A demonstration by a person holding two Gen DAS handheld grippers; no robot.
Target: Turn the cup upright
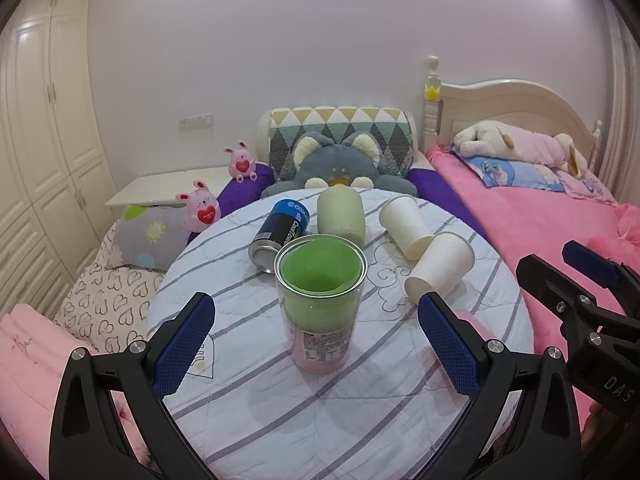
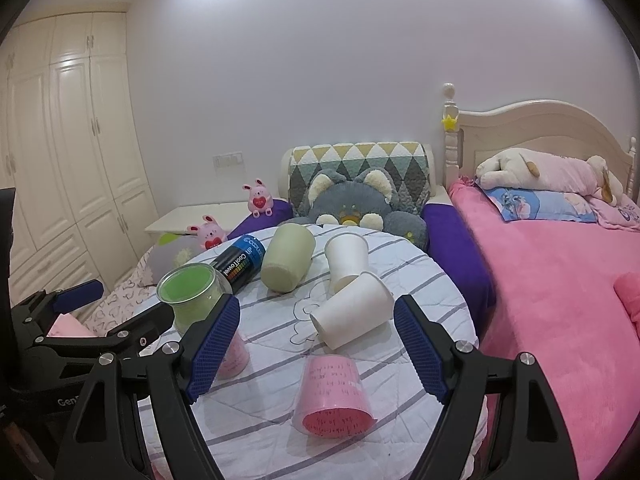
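A clear cup with a green and pink liner (image 1: 320, 304) stands upright on the round striped table (image 1: 360, 400), mouth up. My left gripper (image 1: 316, 344) is open with its fingers on either side of the cup, not touching it. The cup also shows in the right wrist view (image 2: 192, 296). A pink cup (image 2: 332, 396) lies on its side near the front edge, mouth toward me, between my open right gripper's (image 2: 320, 348) fingers. Two white paper cups (image 2: 352, 312) (image 2: 346, 260) lie on their sides farther back.
A pale green cup (image 2: 286, 262) and a dark blue-capped can (image 2: 240, 264) lie on their sides at the back of the table. Behind are a grey cat cushion (image 2: 352, 208), pink bunny toys, a pink bed (image 2: 560, 280) at right and a wardrobe at left.
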